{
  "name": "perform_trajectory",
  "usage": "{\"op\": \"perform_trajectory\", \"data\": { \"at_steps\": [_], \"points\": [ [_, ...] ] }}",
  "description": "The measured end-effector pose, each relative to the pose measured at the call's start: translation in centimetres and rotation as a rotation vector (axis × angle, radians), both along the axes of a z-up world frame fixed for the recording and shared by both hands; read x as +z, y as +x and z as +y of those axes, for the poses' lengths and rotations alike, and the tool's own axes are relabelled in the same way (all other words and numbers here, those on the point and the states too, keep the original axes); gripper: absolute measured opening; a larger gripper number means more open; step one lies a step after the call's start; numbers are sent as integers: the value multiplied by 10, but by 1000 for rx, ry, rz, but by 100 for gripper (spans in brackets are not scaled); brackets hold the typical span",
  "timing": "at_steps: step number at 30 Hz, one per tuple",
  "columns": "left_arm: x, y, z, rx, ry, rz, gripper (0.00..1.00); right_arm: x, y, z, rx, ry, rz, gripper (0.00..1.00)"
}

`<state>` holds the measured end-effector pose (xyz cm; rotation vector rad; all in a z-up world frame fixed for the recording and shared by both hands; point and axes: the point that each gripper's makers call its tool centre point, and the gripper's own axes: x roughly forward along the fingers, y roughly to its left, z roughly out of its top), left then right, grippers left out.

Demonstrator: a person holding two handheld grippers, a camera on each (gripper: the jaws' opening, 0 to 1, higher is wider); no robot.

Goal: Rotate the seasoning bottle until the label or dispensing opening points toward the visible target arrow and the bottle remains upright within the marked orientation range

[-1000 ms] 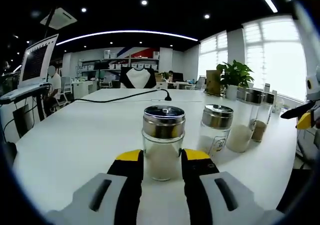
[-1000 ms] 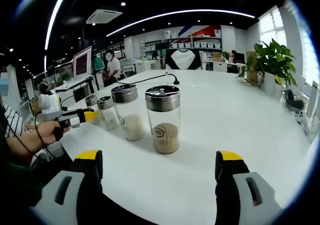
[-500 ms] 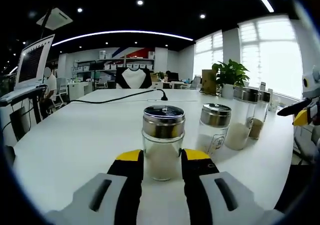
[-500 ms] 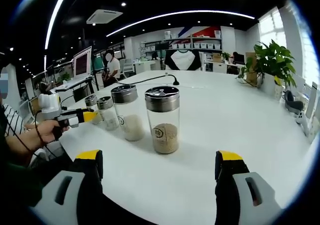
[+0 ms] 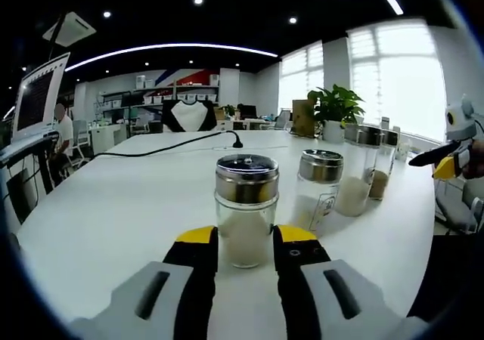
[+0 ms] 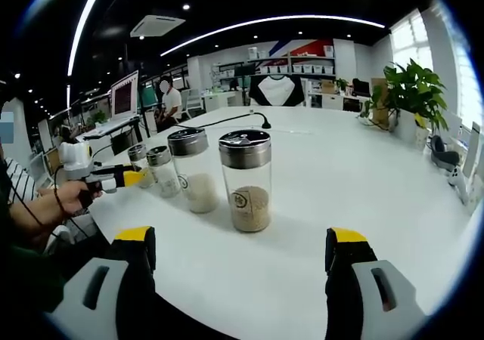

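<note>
Glass seasoning bottle with a steel shaker lid [image 5: 246, 210] stands upright on the white bench [image 5: 113, 204], clamped between the yellow-tipped jaws of the left gripper [image 5: 244, 242]. Three more glass jars stand in a row beside it, the nearest being a steel-lidded jar of white grains [image 5: 318, 193]. The right gripper [image 6: 242, 253] has its jaws wide apart, with a jar of brown granules [image 6: 248, 181] ahead.
</note>
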<state>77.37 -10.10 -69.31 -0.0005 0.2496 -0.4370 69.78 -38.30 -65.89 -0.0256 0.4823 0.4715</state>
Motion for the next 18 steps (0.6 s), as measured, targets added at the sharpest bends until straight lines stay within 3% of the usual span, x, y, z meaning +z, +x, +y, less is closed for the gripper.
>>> {"op": "perform_trajectory", "data": {
  "at_steps": [13,14,15,16,17,18],
  "points": [
    [0,-1,1,-98,19,4,28,1,-1,-2,-1,-4,-2,95],
    [-1,-1,1,-114,22,4,26,1,-1,-3,-1,-5,-3,95],
    [-2,-2,4,-120,22,15,10,1,-1,-3,-1,-5,-3,95],
    [-2,-4,4,-154,34,6,4,1,-1,-3,-2,-4,-4,95],
    [-4,-6,4,-126,-11,28,1,2,-1,-3,-4,-2,-5,95],
    [4,-7,-1,-208,39,-39,1,2,0,-3,-5,-2,-6,95]
  ]
}}
